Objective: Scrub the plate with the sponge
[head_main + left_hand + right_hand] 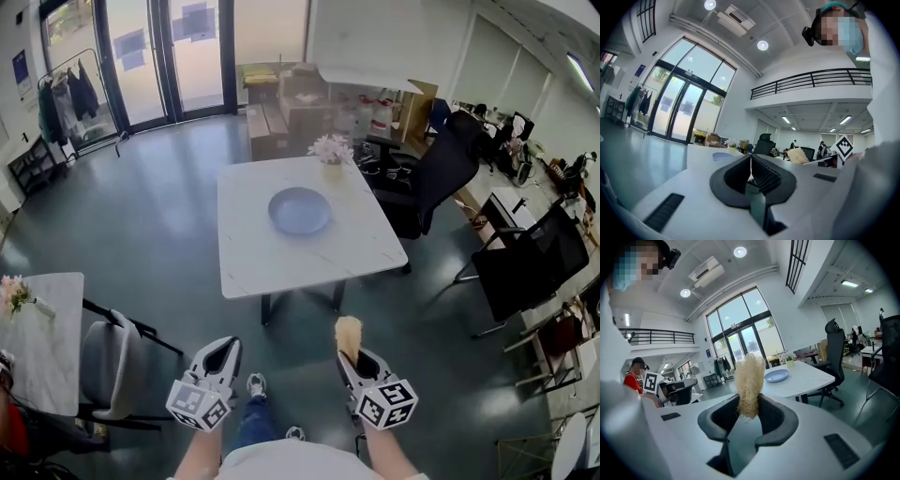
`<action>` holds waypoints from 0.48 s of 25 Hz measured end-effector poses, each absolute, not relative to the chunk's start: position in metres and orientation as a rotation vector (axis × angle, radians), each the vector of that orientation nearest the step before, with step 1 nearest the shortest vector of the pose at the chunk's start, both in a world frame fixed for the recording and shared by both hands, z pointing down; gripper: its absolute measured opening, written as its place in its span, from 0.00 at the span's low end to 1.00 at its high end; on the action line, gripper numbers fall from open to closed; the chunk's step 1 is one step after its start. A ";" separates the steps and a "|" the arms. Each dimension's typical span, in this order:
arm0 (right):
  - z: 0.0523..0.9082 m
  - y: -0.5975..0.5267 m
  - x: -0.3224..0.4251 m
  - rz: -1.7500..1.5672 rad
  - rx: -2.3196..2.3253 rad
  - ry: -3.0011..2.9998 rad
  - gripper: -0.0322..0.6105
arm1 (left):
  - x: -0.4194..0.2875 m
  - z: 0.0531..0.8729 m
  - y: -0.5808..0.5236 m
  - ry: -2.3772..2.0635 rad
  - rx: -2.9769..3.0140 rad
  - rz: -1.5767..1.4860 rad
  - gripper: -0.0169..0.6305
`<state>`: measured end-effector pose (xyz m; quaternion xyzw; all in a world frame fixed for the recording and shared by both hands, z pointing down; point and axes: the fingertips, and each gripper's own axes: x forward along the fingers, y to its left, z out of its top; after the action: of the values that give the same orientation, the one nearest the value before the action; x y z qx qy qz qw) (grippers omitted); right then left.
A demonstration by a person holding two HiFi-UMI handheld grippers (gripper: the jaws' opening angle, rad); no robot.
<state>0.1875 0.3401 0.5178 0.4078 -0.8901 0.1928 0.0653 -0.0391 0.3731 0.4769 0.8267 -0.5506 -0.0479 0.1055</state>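
Standing back from the white table (pixel 246 267), I hold both grippers low at the bottom of the head view, well apart from it, with glossy grey floor (pixel 169 244) in between. My right gripper (pixel 350 356) sits lower right of centre. Its jaws are clamped on the sponge (pixel 348 332), a pale, straw-coloured fibrous pad that stands upright out of the jaws. In the right gripper view the sponge fills the middle of the frame, pinched at its lower end between the two dark pads. My left gripper (pixel 222 352) sits lower left of centre. Its jaws are pressed together with nothing between them; in the left gripper view only a thin bright line shows where the pads meet.

The plate (pixel 300 210) is a pale blue round dish. It lies flat near the middle of the table, just above the centre of the head view, with neither gripper touching it. A small pot of white flowers (pixel 331 150) stands at the table's far edge, near the plate. Black office chairs (pixel 439 173) are on the right of the frame. A grey chair (pixel 105 361) and a second white table (pixel 42 323) are at the lower left.
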 end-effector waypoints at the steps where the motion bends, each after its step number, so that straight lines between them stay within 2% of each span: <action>1: 0.518 0.333 0.185 0.583 1.240 -2.682 0.23 | -0.042 0.478 0.365 -1.614 2.438 -0.144 0.08; 12: 0.514 0.233 0.133 0.594 1.368 -2.634 0.23 | -0.092 0.472 0.245 -1.485 2.511 -0.114 0.08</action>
<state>0.1327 0.2330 0.5136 0.4513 -0.8687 0.1959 0.0574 -0.0923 0.2451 0.4721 0.8549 -0.5054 -0.0390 0.1106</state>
